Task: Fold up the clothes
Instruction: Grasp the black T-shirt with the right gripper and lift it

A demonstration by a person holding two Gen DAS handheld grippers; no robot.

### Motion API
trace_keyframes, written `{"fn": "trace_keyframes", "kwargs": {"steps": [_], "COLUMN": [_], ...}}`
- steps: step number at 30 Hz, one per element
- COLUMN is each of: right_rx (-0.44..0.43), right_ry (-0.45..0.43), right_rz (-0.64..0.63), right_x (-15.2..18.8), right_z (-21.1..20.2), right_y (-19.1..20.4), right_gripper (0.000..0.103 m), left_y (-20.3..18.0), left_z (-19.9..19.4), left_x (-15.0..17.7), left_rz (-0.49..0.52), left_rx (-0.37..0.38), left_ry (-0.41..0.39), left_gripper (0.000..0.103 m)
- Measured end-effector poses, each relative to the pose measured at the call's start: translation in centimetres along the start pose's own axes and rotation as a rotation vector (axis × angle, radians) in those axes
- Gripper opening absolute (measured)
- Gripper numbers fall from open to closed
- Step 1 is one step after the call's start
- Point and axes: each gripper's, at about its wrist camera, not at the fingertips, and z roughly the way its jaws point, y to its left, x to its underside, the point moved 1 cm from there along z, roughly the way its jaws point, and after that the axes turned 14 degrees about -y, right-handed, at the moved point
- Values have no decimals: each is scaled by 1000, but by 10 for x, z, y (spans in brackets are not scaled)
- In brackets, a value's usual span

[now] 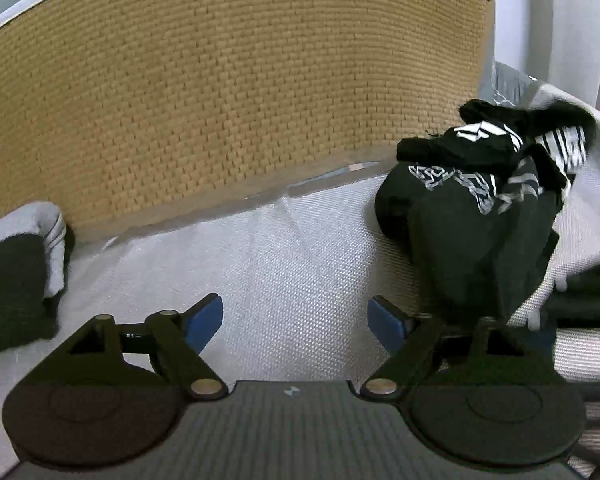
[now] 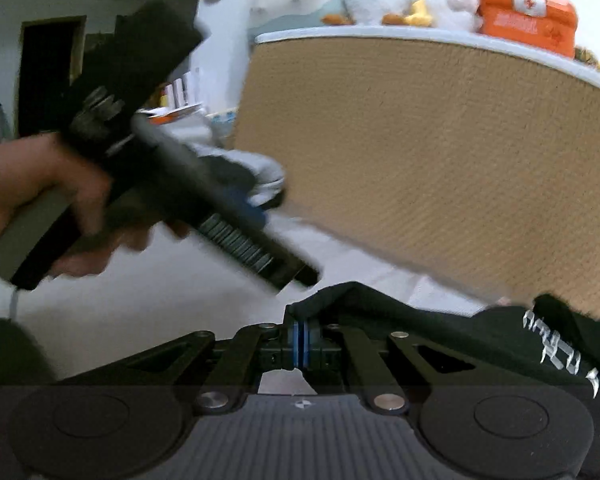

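Here, right gripper [image 2: 302,346] jaws pinching black garment [image 2: 440,328], left gripper [image 1: 296,322] jaws spread, empty.

White print runs across the black garment [image 1: 472,184], an angular emblem above interlaced lettering, but no word of it can be made out; in the right wrist view the same print shows only as broken white strokes. The orange pouch [image 2: 526,18] on the shelf bears a small red flag-like patch with a white mark; its lines of print are too blurred to read
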Motion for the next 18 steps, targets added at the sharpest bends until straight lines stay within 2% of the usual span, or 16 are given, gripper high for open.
{"fn": "trace_keyframes", "kwargs": {"steps": [8, 18], "right_rx": [-11, -122], "right_ry": [20, -33], "right_rz": [75, 41], "right_x": [5, -25], "right_z": [1, 32], "right_y": [32, 85], "right_gripper": [3, 3], "left_y": [0, 53], "left_z": [-23, -64], "left_x": [13, 15], "left_rz": [-7, -55], "left_rx": [47, -28], "left_ry": [22, 16], "left_gripper": [84, 87]}}
